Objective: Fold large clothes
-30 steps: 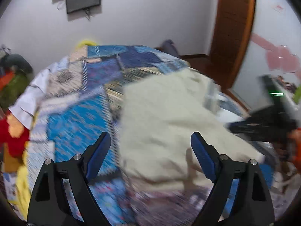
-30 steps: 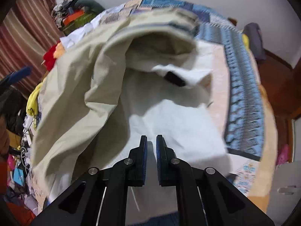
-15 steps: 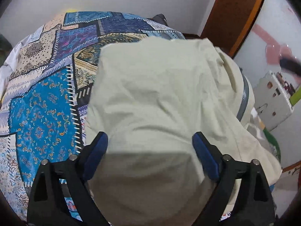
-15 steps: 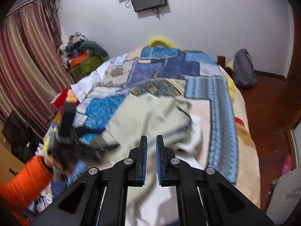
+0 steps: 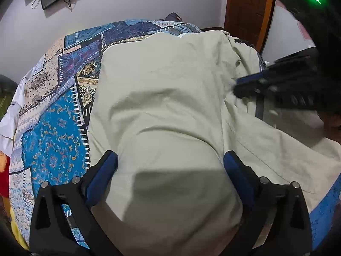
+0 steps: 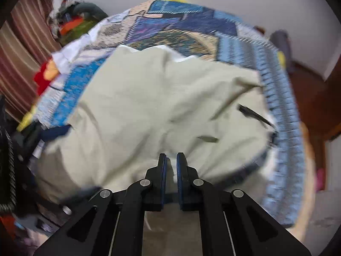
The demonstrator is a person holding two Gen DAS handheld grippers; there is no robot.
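Your left gripper (image 5: pixel 170 166) was opening wide over the beige garment (image 5: pixel 166 111) at frame centre, gripping nothing, while your right gripper (image 6: pixel 171 160) stayed closed, pinching its cloth.

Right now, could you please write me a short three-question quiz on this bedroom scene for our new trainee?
1. True or false: the pale beige cotton garment lies on the blue patchwork bedspread.
2. Multiple choice: how does the left gripper stand? A) clamped on the bedspread; B) jaws opening wide, garment between the blue pads, not pressed; C) out of view.
3. Fill in: the right gripper is ____ on a pinch of the garment.

Key: 1 true. 2 B. 3 shut.
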